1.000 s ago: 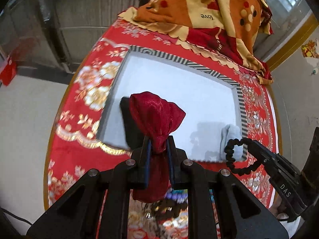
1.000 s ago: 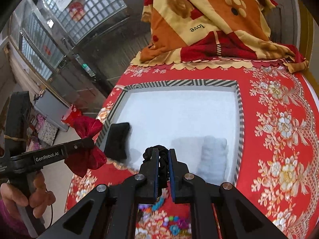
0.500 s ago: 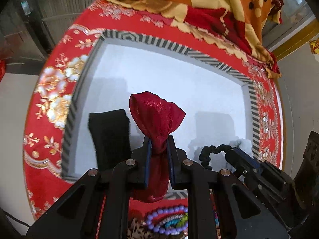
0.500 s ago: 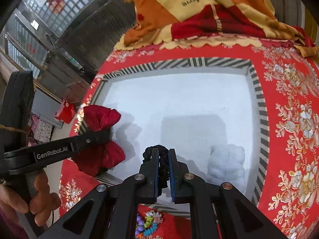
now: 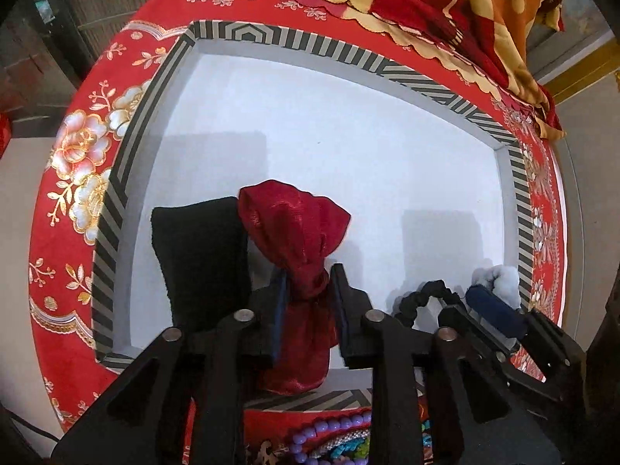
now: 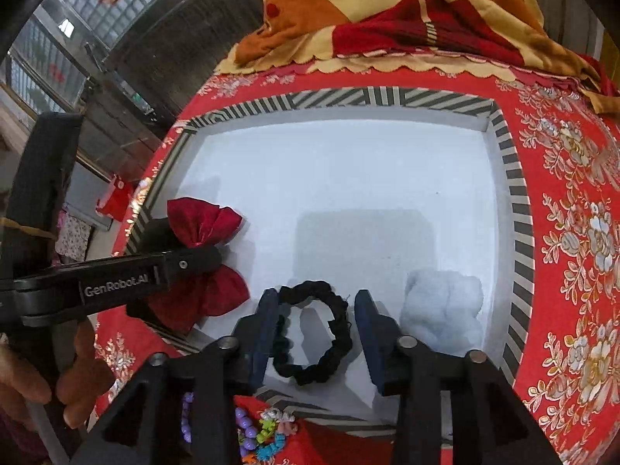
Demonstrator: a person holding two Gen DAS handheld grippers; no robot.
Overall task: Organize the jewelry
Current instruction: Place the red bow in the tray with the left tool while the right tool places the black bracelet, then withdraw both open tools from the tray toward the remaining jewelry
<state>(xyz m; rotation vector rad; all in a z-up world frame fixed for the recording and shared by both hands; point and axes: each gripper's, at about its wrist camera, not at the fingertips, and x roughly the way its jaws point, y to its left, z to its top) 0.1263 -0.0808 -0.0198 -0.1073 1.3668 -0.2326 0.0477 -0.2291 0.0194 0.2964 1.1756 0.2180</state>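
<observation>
Right now my left gripper (image 5: 308, 302) has its fingers clamped on the red pouch (image 5: 298, 232) over the tray (image 5: 116, 201); my right gripper (image 6: 316, 333) is spread wide around the black scrunchie (image 6: 337, 333) lying inside it.

Pretty even, soft daylight here, nothing harsh. The white tray (image 6: 387, 178) floor is bright but not blown out, and my grippers drop faint grey rectangular shadows on it. Heavy fisheye bending at the edges of both views, with black corners. My own fingers up close look a bit soft; the mid-scene is sharp.
</observation>
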